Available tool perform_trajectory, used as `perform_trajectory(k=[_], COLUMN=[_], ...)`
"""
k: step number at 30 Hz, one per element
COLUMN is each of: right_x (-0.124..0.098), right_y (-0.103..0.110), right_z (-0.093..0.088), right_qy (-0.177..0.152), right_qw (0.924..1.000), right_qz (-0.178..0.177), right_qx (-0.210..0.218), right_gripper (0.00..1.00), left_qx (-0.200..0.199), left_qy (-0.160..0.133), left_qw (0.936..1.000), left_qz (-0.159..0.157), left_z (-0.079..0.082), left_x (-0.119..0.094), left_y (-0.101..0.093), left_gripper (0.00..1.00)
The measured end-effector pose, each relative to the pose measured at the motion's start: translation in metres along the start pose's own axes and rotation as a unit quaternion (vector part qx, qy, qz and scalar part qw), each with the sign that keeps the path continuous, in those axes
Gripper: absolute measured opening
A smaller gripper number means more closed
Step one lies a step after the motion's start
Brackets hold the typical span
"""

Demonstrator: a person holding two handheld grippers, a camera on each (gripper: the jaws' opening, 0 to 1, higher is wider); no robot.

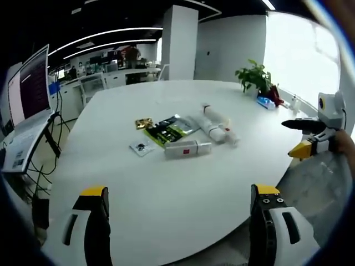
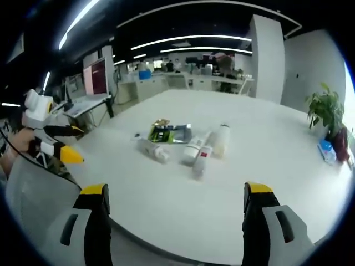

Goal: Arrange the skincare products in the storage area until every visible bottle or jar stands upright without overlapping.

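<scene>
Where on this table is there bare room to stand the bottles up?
The table is bare between the fingers and the lying bottles, and again beyond them toward the plant. The far left edge near the laptop is free too. It is crowded mid-table, where bottles, the tube and sachets lie close together.

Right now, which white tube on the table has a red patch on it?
The white tube with the red patch lies on its side, nearest the left gripper, in front of the green packet. The other white bottles lie behind it.
</scene>
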State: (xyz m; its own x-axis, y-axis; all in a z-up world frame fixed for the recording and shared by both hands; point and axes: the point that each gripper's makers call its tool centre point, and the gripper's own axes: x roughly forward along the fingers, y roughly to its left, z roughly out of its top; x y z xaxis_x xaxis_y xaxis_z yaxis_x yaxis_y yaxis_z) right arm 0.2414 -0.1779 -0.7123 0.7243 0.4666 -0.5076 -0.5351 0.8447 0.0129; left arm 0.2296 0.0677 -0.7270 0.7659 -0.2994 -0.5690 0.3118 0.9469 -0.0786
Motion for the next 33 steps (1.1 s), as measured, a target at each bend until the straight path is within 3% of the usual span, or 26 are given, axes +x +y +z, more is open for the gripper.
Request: perform_trajectory(k=[20,33], right_x=[-0.0001,-0.0026], right_y=[-0.0008,-0.0048], right_z=[-0.0004,0.004], right_qy=[0.004,-0.009], right_qw=[1.0,0.9998], right_qz=[-0.004,-0.016], right_qx=[-0.008,-0.004], right_gripper=[1.0,1.0], left_qx=[0.024,0.022], left_qy=[0.015,0.006], left_qw=[0.9996,0.9996], left_qz=[-0.005,-0.017], left_z=[-0.0036,0.0009], left_x=[0.0021,0.004], left_y=[-0.0043,-0.0074], left_gripper=[0.99,0.99])
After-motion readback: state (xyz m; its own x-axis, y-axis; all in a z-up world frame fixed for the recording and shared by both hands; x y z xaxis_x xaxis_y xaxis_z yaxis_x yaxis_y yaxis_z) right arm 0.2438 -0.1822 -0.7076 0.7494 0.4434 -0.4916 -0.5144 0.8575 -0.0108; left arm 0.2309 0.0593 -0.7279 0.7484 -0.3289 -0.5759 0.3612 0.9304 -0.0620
